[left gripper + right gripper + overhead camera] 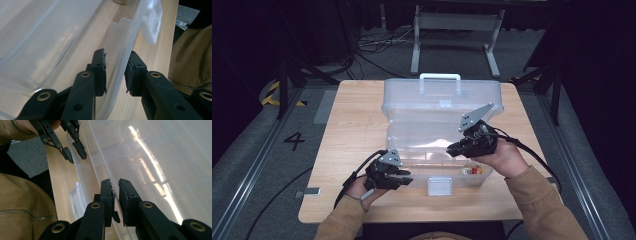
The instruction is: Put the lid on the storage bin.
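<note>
High view: the clear box (439, 150) lies open at table centre, long axis running 9 to 3 o'clock, lid towards 12; the left gripper (404, 178) sits at its front-left corner, the right gripper (454, 148) over the front rim. Left gripper view: parted jaws straddle the front wall (117, 70), no visible clamp. Right gripper view: jaws nearly shut, seemingly pinching the rim (117, 202)
</note>
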Action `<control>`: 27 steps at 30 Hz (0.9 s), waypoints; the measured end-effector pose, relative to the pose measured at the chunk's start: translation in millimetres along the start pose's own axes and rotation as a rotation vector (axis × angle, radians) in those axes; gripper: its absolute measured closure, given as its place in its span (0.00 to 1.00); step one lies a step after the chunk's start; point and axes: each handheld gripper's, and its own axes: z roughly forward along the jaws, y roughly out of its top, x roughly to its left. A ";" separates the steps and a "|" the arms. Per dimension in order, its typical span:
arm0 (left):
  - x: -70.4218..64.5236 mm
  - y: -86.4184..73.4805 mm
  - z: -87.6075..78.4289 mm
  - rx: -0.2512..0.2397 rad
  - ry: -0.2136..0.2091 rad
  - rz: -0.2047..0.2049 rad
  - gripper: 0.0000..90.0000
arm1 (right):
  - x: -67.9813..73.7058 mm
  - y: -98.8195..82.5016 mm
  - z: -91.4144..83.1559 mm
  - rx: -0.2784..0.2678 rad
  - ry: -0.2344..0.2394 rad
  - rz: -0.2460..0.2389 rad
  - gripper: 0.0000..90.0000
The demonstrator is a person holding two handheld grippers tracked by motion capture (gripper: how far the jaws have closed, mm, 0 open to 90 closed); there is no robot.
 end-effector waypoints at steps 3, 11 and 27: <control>0.0 -0.7 -0.3 -0.004 0.003 -0.003 0.80 | 2.9 -0.8 3.1 0.013 -0.001 -0.008 0.92; 0.4 -0.8 -0.5 -0.004 -0.001 -0.006 0.80 | 11.1 -3.6 8.3 0.006 -0.042 -0.036 0.93; -1.1 1.8 -6.8 0.003 -0.008 -0.017 0.72 | 11.1 -3.8 7.9 0.004 -0.044 -0.034 0.93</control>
